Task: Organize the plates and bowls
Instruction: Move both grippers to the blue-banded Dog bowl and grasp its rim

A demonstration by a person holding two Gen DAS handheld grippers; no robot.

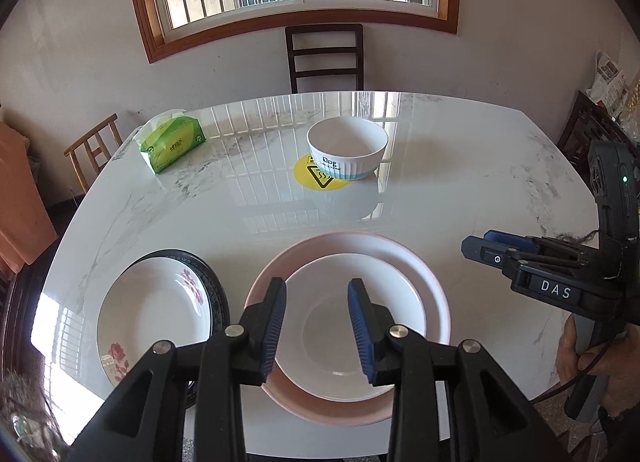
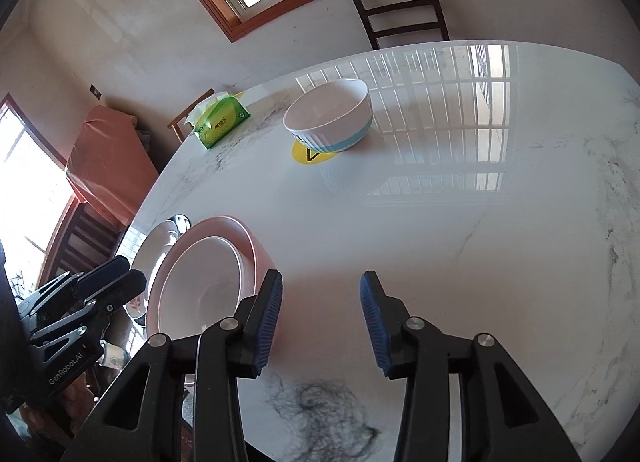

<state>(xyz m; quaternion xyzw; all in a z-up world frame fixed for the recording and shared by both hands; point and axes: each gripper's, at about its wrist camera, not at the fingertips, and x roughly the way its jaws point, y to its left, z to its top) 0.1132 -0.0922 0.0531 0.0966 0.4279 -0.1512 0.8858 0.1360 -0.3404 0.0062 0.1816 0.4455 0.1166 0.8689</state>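
A small white plate (image 1: 352, 326) lies inside a larger pink plate (image 1: 404, 254) at the table's near edge. My left gripper (image 1: 317, 328) is open and empty just above them. A flowered white plate (image 1: 152, 314) lies to the left on a dark-rimmed plate (image 1: 214, 282). A white bowl marked "Dog" (image 1: 347, 148) stands at the table's middle on a yellow sticker (image 1: 312, 178). My right gripper (image 2: 320, 322) is open and empty over bare table, right of the pink plate (image 2: 240, 238). The bowl (image 2: 328, 114) is far ahead of it.
A green tissue pack (image 1: 172, 140) lies at the far left of the marble table (image 1: 480, 182). A dark chair (image 1: 324, 56) stands behind the table under the window, a wooden chair (image 1: 94, 148) at the left. An orange-covered object (image 2: 108, 166) stands by the wall.
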